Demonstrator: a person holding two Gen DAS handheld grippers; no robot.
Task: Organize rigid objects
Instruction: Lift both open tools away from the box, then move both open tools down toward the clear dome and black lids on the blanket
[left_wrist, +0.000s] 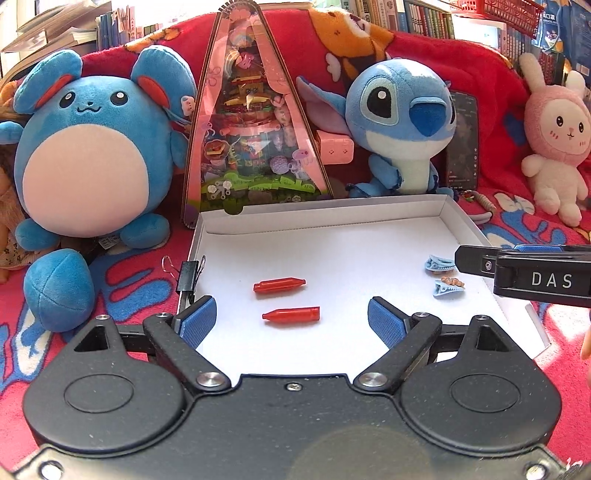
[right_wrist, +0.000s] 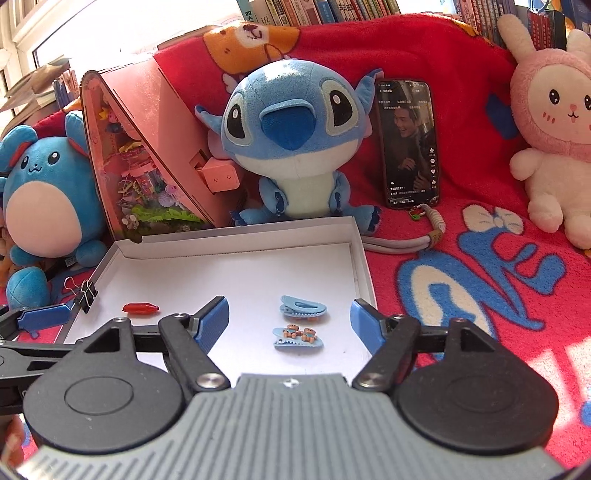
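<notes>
The left gripper (left_wrist: 291, 319) stands released, its blue pads wide apart with nothing pressed between them; a red capsule (left_wrist: 291, 315) lies on the tray floor in the gap between the fingers, touching neither, and a second red capsule (left_wrist: 279, 285) lies just beyond it. The right gripper (right_wrist: 290, 321) is likewise spread and empty, hanging over two pale blue hair clips: the bear-topped clip (right_wrist: 298, 336) nearer, the plain clip (right_wrist: 303, 307) just behind, both free on the floor. All four pieces rest inside the shallow white box tray (left_wrist: 317, 210). A black binder clip (left_wrist: 190, 277) grips its left wall. Plush toys sit behind on a red blanket (right_wrist: 480, 258).
</notes>
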